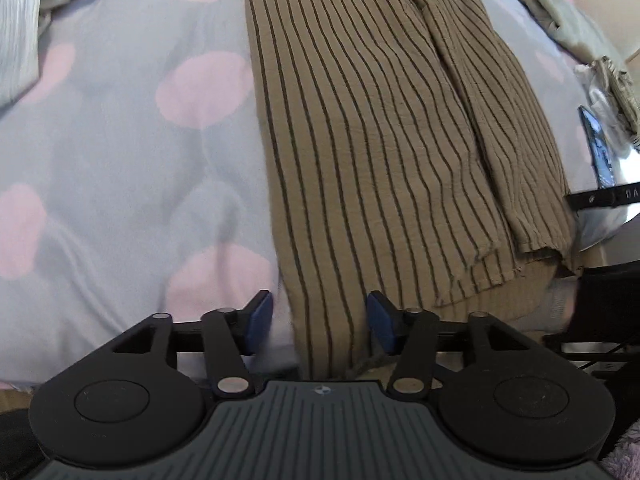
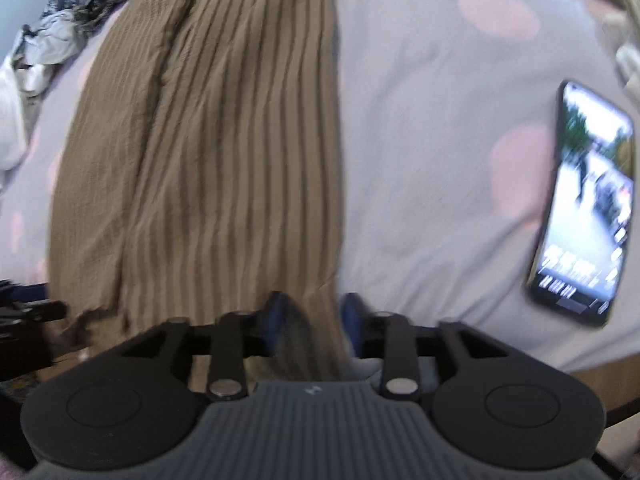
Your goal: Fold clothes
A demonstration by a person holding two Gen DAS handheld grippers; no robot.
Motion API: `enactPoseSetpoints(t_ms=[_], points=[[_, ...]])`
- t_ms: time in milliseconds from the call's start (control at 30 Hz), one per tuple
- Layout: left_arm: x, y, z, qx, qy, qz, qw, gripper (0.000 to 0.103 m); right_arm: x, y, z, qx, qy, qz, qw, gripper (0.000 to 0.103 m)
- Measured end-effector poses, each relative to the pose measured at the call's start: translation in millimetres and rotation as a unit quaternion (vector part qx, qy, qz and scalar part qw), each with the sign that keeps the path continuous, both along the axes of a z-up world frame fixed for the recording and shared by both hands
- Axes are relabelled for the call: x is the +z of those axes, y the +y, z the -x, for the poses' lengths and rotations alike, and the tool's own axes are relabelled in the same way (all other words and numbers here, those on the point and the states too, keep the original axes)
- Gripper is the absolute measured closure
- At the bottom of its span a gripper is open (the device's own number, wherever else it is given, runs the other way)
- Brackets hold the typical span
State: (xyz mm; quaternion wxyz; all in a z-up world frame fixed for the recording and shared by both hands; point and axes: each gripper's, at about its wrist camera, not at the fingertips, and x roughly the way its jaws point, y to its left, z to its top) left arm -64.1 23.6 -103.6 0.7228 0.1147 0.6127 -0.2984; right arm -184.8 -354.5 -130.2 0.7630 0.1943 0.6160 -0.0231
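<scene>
A brown garment with thin dark stripes (image 1: 360,128) lies lengthwise on the bed, folded into a long strip; it also shows in the right wrist view (image 2: 224,140). My left gripper (image 1: 320,322) is open, its blue pads either side of the garment's near left edge, which hangs over the bed's front. My right gripper (image 2: 314,320) is open at the garment's near right edge, with a bunch of cloth between its jaws. The right wrist view is blurred.
The bed cover (image 1: 120,160) is grey-lilac with pink spots. A phone (image 2: 588,200) with a lit screen lies on the bed to the right. Piles of other clothes lie at the far left (image 2: 60,20) and far right (image 1: 560,12).
</scene>
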Motion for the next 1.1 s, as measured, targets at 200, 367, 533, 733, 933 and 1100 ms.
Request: enactPoseSetpoints(t_ms=[200,367,533,733,933,1100], points=[[-2,-4,8,-0.003,0.007,-0.014,0.9999,0.054,-6,20,0,0.038,0.001,0.034,0.999,0.069],[4,-10,12,-0.018,-0.011,-0.033,0.9992,0.087,0,24,-4,0.048,-0.005,0.035,0.998,0.098],[22,-1,6,-0.016,0.003,0.014,0.9998,0.103,20,26,-5,0.063,-0.036,0.019,0.997,0.100],[74,20,-10,-0.038,-0.013,0.132,0.9904,0.103,70,18,9,0.072,-0.110,-0.020,0.991,0.100],[121,30,-37,-0.036,-0.055,0.204,0.9769,0.103,108,9,-9,0.059,-0.190,-0.038,0.979,0.100],[140,6,-73,-0.021,-0.097,0.218,0.9708,0.103,136,-11,-42,0.045,-0.241,-0.016,0.969,0.100]])
